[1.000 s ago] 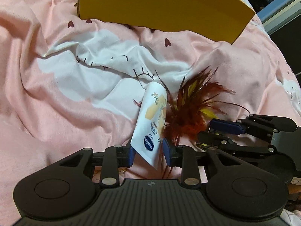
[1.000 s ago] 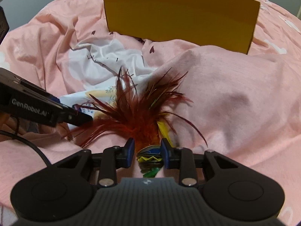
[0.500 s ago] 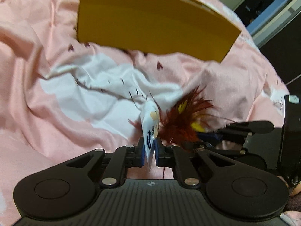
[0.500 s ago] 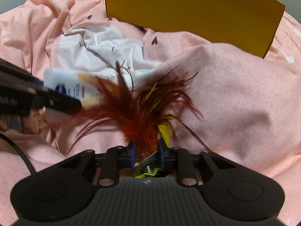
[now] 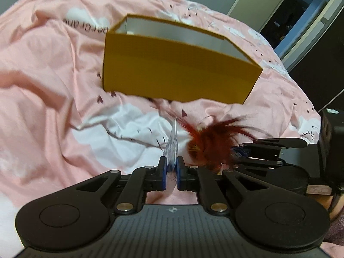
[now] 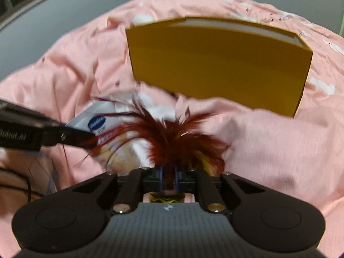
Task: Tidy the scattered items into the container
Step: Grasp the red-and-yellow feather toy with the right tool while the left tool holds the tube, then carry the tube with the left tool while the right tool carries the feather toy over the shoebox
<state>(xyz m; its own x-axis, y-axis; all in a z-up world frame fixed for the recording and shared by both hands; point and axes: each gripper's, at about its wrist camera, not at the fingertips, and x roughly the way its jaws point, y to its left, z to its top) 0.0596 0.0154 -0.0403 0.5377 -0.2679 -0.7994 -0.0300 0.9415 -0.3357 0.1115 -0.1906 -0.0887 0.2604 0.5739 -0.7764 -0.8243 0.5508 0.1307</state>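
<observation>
My left gripper (image 5: 171, 172) is shut on a white cream tube (image 5: 173, 144), seen edge-on and lifted above the bedding; the tube's blue logo shows in the right wrist view (image 6: 96, 124). My right gripper (image 6: 168, 179) is shut on a red feather shuttlecock (image 6: 172, 137), also lifted; it shows in the left wrist view (image 5: 208, 144) just right of the tube. The yellow box (image 5: 178, 73) stands open ahead of both grippers, its pale inside partly visible; it also shows in the right wrist view (image 6: 217, 64).
A rumpled pink duvet with white patches (image 5: 53, 99) covers the bed. A raised fold of duvet (image 6: 268, 142) lies right of the shuttlecock. A door and dark doorway (image 5: 290, 10) are at the far right.
Both grippers closed on their items and lifted them off the duvet. The tube turned edge-on. The view rose, so the box's open top now shows.
</observation>
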